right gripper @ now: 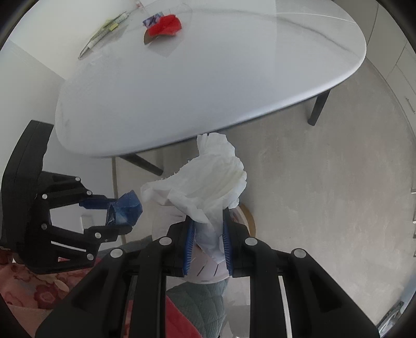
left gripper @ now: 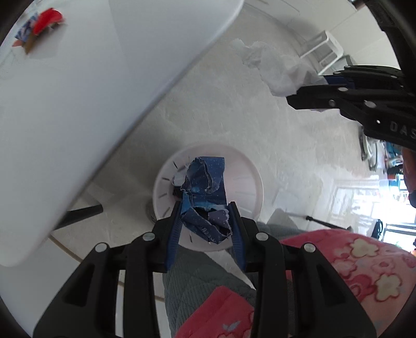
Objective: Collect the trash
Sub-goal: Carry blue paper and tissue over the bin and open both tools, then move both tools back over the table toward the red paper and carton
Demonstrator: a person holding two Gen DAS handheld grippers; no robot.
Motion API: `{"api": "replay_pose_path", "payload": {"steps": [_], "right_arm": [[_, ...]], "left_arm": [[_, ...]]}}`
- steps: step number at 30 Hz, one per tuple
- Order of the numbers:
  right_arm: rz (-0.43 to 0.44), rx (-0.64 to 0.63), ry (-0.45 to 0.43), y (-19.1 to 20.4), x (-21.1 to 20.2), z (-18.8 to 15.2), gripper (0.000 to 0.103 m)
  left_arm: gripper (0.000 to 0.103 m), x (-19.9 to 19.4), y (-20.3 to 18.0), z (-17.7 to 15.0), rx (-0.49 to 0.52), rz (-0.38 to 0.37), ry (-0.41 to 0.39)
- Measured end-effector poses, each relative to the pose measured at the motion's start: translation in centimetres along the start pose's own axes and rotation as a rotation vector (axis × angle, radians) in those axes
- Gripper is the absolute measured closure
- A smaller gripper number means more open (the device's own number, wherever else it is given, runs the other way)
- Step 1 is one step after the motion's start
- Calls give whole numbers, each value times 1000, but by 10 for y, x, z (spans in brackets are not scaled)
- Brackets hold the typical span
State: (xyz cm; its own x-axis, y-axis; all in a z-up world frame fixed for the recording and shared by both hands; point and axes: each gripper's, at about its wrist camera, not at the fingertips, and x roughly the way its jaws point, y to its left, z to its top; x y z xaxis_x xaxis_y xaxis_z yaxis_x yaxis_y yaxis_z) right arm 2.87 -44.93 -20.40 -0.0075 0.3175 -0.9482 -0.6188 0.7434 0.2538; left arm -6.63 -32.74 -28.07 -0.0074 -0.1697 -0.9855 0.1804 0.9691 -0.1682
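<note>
Pale floor tiles spread beneath you, with the white bench (right gripper: 208, 78) off ahead of both claws and a white bin (left gripper: 244, 179) standing on the floor directly under your left claw (left gripper: 206, 223). That claw points straight down and is clamped part-way on a crumpled blue wrapper (left gripper: 205, 197), which hangs right over the bin's mouth. Your right claw (right gripper: 208, 241) is pinched nearly closed on a wad of white tissue (right gripper: 208, 182), carried just to the side of the left one and, judging by the left view, not yet above the bin. So you look to be at the drop-off step for these two pieces. Next, spread the left claw so the wrapper falls inside the rim, then bring the tissue over the same opening before letting go. More trash waits on the bench, well ahead of both claws: a red scrap (right gripper: 165, 26) beside a small printed packet (right gripper: 150, 20).
</note>
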Motion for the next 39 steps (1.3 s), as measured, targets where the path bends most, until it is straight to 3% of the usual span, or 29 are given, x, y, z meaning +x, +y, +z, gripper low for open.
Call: {"api": "replay_pose_path", "payload": {"steps": [4,10,25,26,28,30,34,39], "right_arm": [[17,-3,29,0,6,-19,82],[21,-50,48,8,10,-25,82],[42,-120,107,19,28,-38,82],[45,-129,121,21,32,-40,80],[50,-145,159,24,39,-44,52],[44,-144,174,26,43,-47,34],[31,-134,164,30,40,-46,20],[6,-116,100,31,26,-33,15]], "left_arm": [[66,17,-11,-5,9,12,46],[43,14,-23,-14,24,41,25],[28,-27,-17,-36,-47,138,-79],[27,-29,-16,-36,-55,147,-84],[25,-36,-11,-40,-68,160,-94],[23,-41,-5,-42,-86,172,-102],[21,-55,2,-44,-115,194,-125],[16,-69,14,-39,-141,217,-162]]}}
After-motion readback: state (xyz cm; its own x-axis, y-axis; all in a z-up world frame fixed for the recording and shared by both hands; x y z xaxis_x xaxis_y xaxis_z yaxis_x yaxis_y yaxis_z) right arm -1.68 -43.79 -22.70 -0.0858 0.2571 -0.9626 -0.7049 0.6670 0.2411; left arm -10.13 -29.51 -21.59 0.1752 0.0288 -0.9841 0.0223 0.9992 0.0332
